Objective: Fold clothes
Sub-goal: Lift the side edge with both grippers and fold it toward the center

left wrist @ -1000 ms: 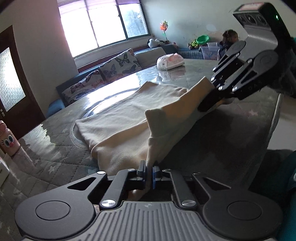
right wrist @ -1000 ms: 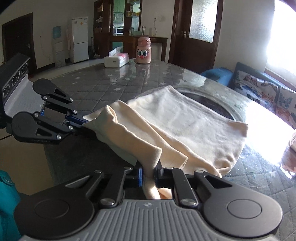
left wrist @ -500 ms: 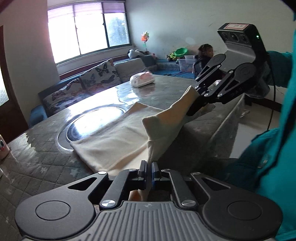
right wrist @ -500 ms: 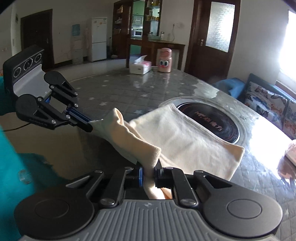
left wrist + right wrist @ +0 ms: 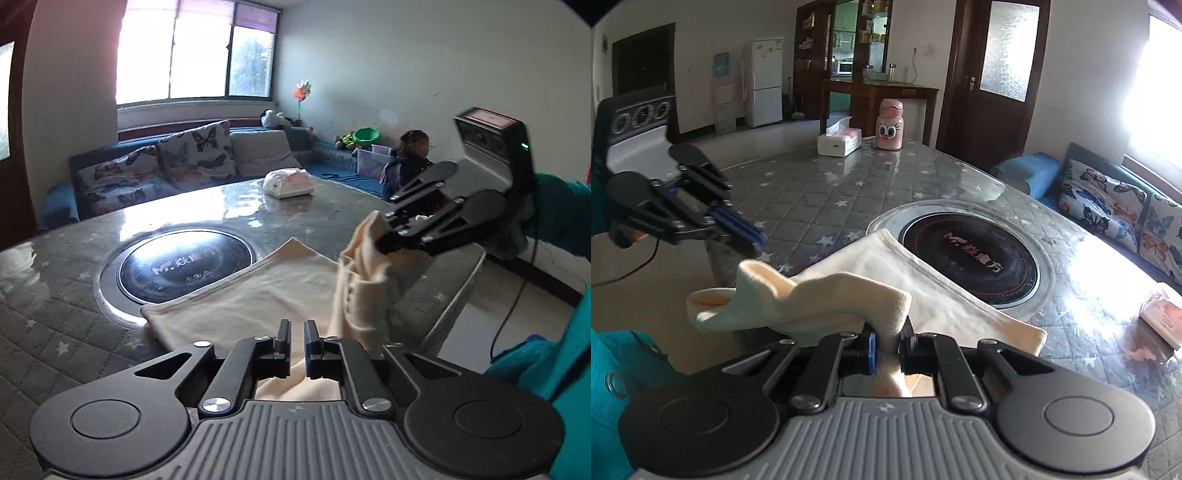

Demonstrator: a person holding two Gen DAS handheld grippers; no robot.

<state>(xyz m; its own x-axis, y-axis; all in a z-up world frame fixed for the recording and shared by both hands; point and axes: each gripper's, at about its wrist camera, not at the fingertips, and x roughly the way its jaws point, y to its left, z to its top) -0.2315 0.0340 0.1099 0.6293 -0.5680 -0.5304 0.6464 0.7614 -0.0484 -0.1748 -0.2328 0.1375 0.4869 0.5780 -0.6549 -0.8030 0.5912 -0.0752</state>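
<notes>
**Kid:** What is that soft, cream-coloured cloth garment (image 5: 934, 295)? Is it heavy?

**Me:** It looks light and floppy. See how the lifted end droops and bunches into folds? It won't hold a shape by itself, so I think you have to take it by a corner or a hem, one tong on each side, or it just sags.

**Kid:** Where is it now?

**Me:** Most of it lies flat on the grey quilted table with little stars (image 5: 820, 192), right beside the round black cooker plate set into the tabletop (image 5: 971, 258), with one corner on its metal ring. The near end is lifted off the table, close to the table's edge.

**Kid:** Who is holding it?

**Me:** The right gripper (image 5: 888, 341) is clenched on a bunch of the cloth (you can see it squeezed between the two black tips). The left gripper (image 5: 294, 334) is letting go: its jaws are opening, there is a gap between them, and no cloth is pinched in the gap. In the other view it floats clear of the cloth.

**Kid:** So the cloth hangs from one side?

**Me:** Yes, and the loose end (image 5: 713, 306) flops down over the table's edge. It looks fuzzy, so I guess it won't slip out easily.

**Kid:** Is it folded yet?

**Me:** Not that I can tell.
</notes>
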